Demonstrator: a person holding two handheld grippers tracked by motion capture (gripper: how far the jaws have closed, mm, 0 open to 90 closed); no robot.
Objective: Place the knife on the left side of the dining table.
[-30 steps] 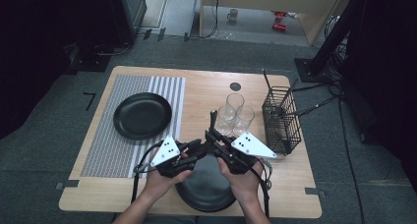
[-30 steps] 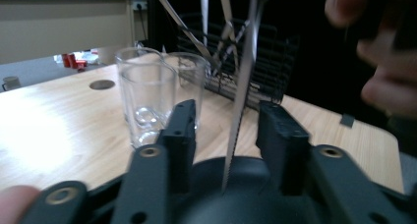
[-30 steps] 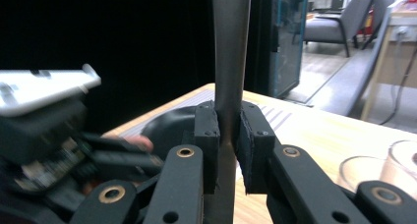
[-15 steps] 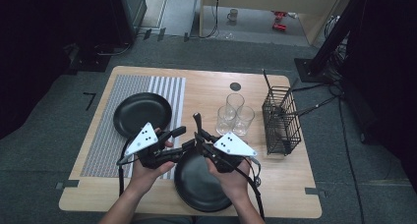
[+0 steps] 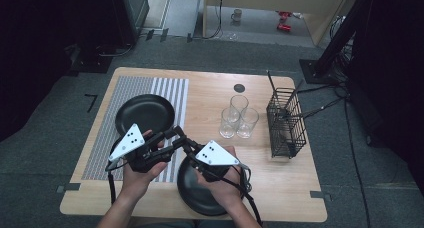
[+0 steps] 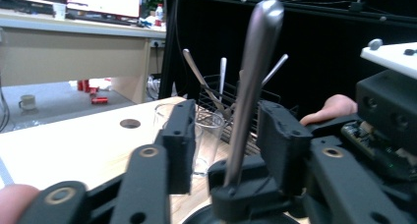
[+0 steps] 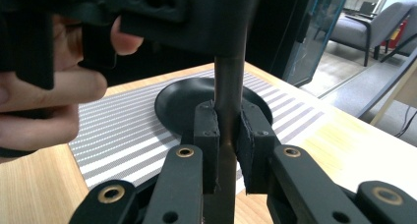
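- Wooden bench (image 5: 210,95) under me, a grey striped mat (image 5: 105,133) on its left half, dark floor all round.
- My right tool (image 7: 227,130) is clamped on the slim steel utensil handle (image 7: 230,91); its jaws press both sides of the shaft.
- My left tool (image 6: 223,135) stands apart, jaws either side of the same handle (image 6: 251,81) without closing on it, so a hand-over looks in hand.
- I judge the handle stiff, light and slick: polished metal may slide or pivot between the pads, so I would take it low on the shaft, square to the flat, not at the rounded tip.
- Both tools meet above the near black round plate (image 5: 192,188) at the bench's front edge; a second black plate (image 5: 145,113) sits on the mat.
- From above, three clear drinking glasses (image 5: 238,120) stand in a cluster, close to a black wire cutlery basket (image 5: 285,123) to their right.
- My left gripper view shows more cutlery upright in that basket (image 6: 231,94), which the high view barely resolves; what end the utensil carries I cannot tell.
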